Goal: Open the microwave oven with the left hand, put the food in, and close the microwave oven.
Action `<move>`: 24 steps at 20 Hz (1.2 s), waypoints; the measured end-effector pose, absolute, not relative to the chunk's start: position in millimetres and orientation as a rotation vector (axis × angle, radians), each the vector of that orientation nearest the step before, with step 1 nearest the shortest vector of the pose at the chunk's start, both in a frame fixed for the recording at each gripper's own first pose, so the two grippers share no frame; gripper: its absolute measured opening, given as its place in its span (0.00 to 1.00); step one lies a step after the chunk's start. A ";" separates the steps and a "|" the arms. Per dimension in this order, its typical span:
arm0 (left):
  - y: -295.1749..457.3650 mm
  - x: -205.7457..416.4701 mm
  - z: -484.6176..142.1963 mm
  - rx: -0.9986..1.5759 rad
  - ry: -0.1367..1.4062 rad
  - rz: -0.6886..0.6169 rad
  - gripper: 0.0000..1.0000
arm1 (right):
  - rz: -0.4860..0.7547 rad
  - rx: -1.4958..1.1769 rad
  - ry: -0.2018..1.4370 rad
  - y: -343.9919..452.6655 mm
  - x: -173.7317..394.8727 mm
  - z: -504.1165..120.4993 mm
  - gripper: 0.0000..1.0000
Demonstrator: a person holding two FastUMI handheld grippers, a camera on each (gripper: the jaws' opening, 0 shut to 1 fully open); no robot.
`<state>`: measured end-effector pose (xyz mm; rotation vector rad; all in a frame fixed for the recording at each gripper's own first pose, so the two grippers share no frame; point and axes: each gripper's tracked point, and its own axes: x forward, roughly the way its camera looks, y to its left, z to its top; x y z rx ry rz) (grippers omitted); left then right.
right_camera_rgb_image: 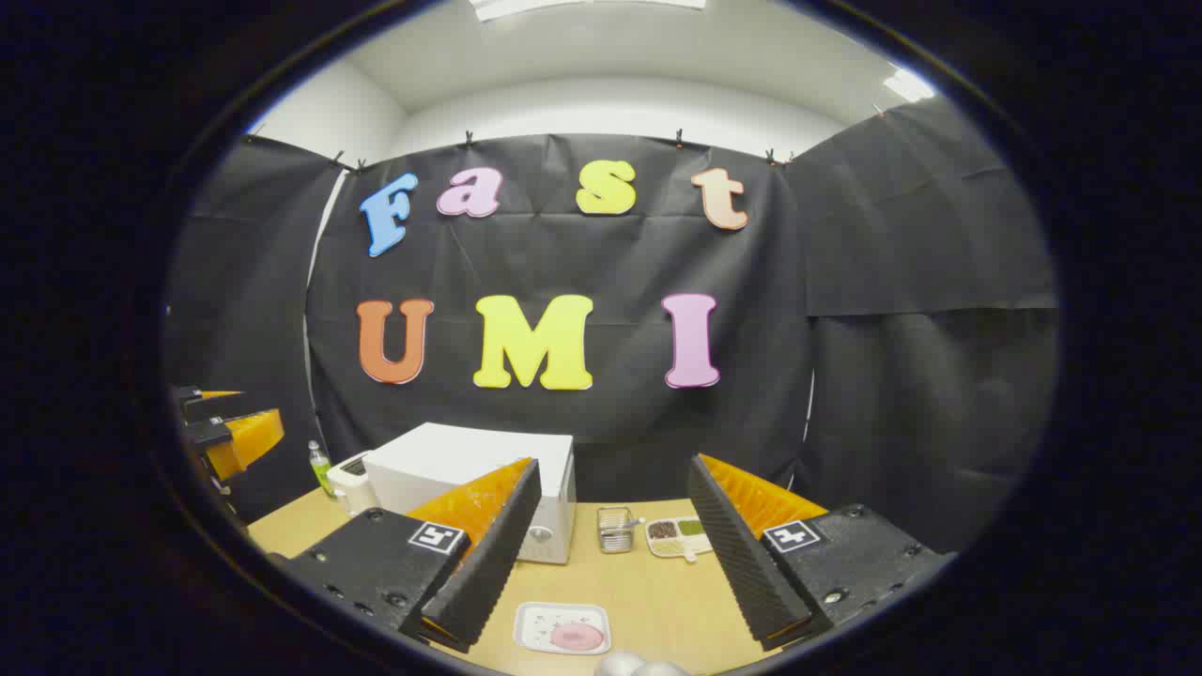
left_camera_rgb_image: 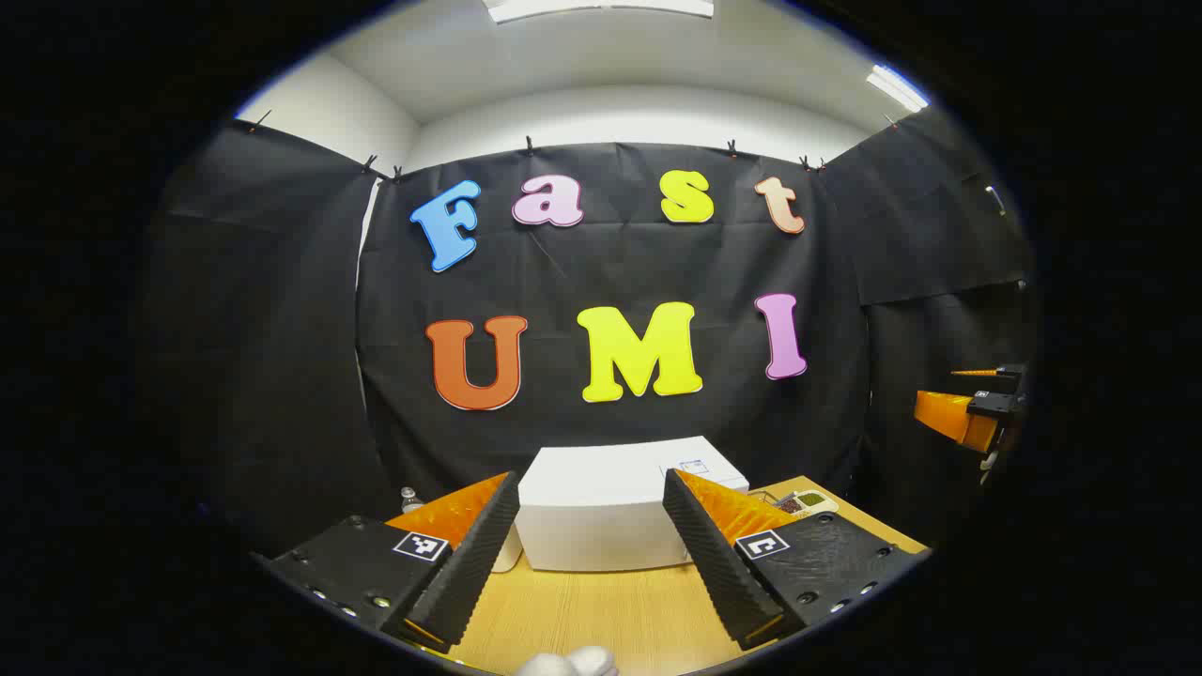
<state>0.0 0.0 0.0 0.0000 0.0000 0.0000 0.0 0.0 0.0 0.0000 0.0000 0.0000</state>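
Left hand-held gripper (left_camera_rgb_image: 592, 554), jaws wide and empty, faces the shut microwave oven (left_camera_rgb_image: 615, 512) on the bench (left_camera_rgb_image: 601, 610); it should reach squarely for the door edge before pulling.

The microwave oven (right_camera_rgb_image: 470, 465) at lower centre-left of the right gripper view was plain white, and the counter (right_camera_rgb_image: 657, 601) under it was pale wood-grain tan. Near the bottom edge lay a white tray (right_camera_rgb_image: 562, 627) with a pink round of food (right_camera_rgb_image: 577, 637) on it. A small bottle (right_camera_rgb_image: 320, 467) at left was green. The booth ceiling (left_camera_rgb_image: 601, 56) was white.
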 end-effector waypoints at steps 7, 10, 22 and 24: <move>6.4 8.3 -6.1 0.016 0.014 0.020 0.95 | 0.004 0.003 0.022 0.7 9.4 -9.0 1.00; 6.3 12.9 -10.2 0.016 0.023 0.020 0.95 | 0.000 0.009 0.022 -1.3 14.0 -9.1 1.00; -37.9 59.6 -79.9 0.020 0.036 -0.021 0.95 | -0.008 -0.009 0.001 -18.2 17.6 6.2 1.00; -59.4 73.1 -104.1 0.006 0.043 -0.042 0.95 | -0.012 -0.019 0.003 -23.7 17.9 7.2 1.00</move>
